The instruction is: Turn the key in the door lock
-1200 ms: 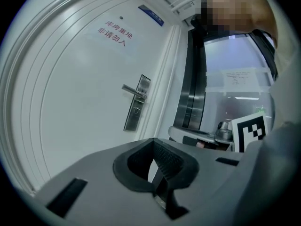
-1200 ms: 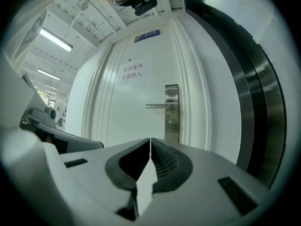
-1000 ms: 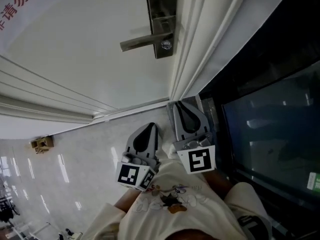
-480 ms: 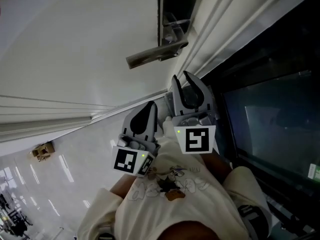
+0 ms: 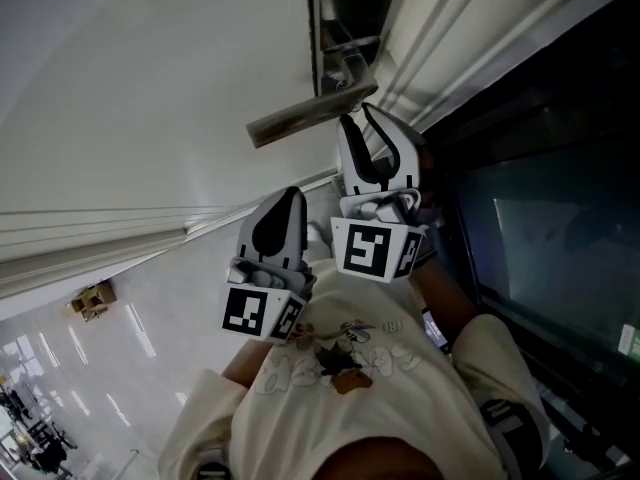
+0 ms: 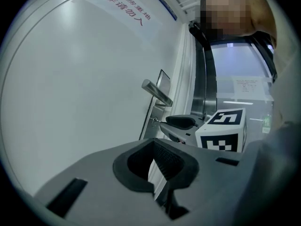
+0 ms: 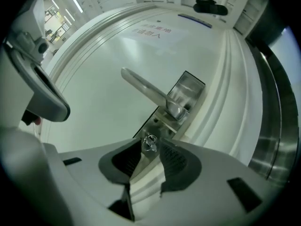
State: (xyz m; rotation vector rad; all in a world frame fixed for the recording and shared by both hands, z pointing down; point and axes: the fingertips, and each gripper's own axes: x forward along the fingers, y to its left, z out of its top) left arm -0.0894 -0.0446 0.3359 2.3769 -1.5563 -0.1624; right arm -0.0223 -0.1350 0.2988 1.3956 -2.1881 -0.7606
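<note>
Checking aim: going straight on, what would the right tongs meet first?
Likely the key in the lock plate, dead ahead. The right tongs have just been opening, nothing gripped; depth is unclear.

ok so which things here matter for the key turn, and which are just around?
Job: key in the lock plate; right gripper, fingers just opened, key between them.
Around: left gripper, door handle, red-lettered sign, glass panel, small brown object.

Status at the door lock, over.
Right hand-held gripper open, jaws just been opening, key at the gap between its tips, ungripped. Left hand-held gripper shut, empty, back from door. Key in lock below lever handle. Nothing blocking.
</note>
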